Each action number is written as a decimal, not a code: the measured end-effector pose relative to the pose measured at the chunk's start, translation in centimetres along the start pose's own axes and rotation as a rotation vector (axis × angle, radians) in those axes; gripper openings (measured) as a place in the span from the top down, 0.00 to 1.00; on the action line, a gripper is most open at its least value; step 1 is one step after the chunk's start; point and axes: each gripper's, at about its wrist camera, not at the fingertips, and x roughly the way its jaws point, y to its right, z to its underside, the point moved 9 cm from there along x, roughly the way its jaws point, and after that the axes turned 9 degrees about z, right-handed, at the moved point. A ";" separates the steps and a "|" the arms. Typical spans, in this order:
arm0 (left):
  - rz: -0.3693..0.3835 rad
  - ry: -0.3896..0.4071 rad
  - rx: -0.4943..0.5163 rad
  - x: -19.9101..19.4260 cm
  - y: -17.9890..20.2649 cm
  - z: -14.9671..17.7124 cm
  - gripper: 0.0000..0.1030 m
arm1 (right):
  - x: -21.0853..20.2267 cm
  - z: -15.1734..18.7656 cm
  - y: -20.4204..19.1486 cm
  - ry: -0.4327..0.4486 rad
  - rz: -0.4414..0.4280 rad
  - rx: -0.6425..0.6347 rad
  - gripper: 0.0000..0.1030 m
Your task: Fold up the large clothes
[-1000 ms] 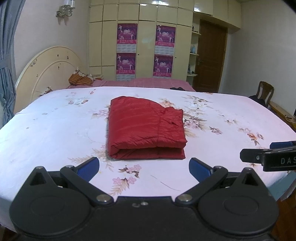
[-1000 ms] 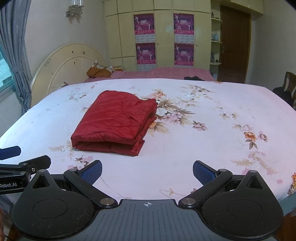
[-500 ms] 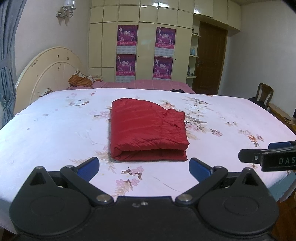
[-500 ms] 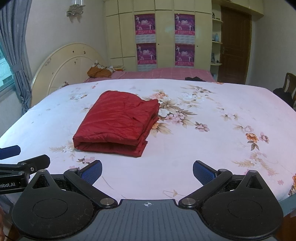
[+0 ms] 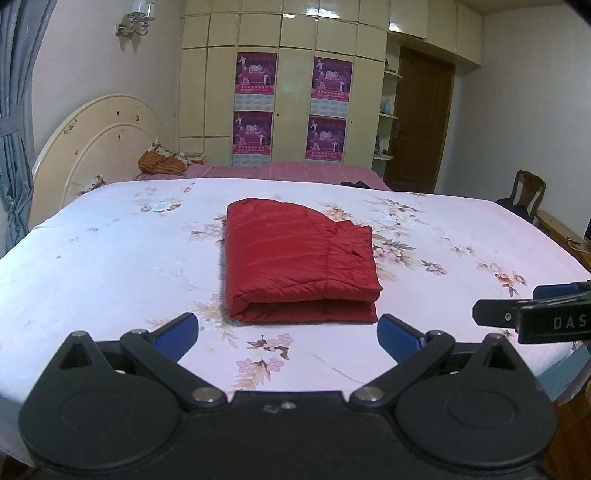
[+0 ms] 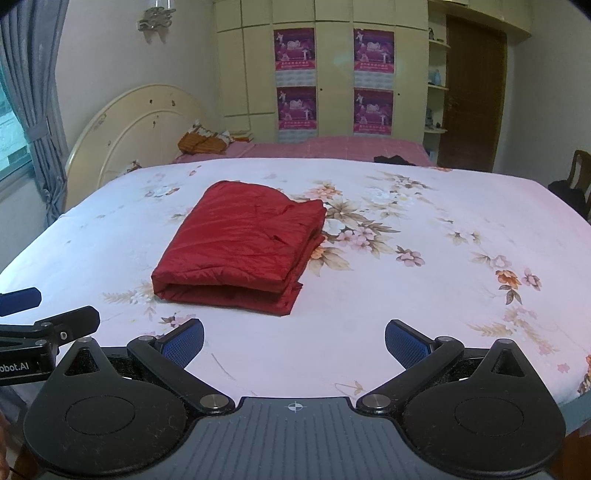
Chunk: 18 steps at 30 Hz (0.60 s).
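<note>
Now the puffy red quilted jacket [image 5: 295,262] lies folded in a neat block on the flowery white bed sheet [image 5: 110,251]. Left gripper [image 5: 288,328] and right gripper [image 6: 294,341] hang near it, jaws wide open, holding nothing, so folding looks done.

Bedroom setup here: big bed [image 5: 110,258] with a white floral sheet, a cream rounded headboard [image 5: 99,147] off to the left. The back wall is all cream wardrobe doors [image 5: 295,92] with four purple posters [image 5: 256,74] stuck on. Dark wooden door [image 5: 421,125] on the right, a wooden chair [image 5: 528,188] near it, blue-grey curtain [image 5: 14,110] far left, and a wall lamp [image 5: 135,18] up top.
</note>
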 end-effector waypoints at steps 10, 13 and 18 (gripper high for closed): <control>0.012 0.002 0.003 -0.1 0.0 -0.1 0.00 | 0.1 0.0 -0.1 -0.001 -0.001 -0.001 0.00; 0.012 0.003 0.005 -0.1 -0.1 -0.2 0.00 | 0.1 0.0 -0.1 -0.001 0.000 -0.001 0.00; 0.015 0.004 0.007 -0.1 0.0 -0.2 0.00 | 0.1 -0.1 0.0 -0.001 0.000 0.003 0.00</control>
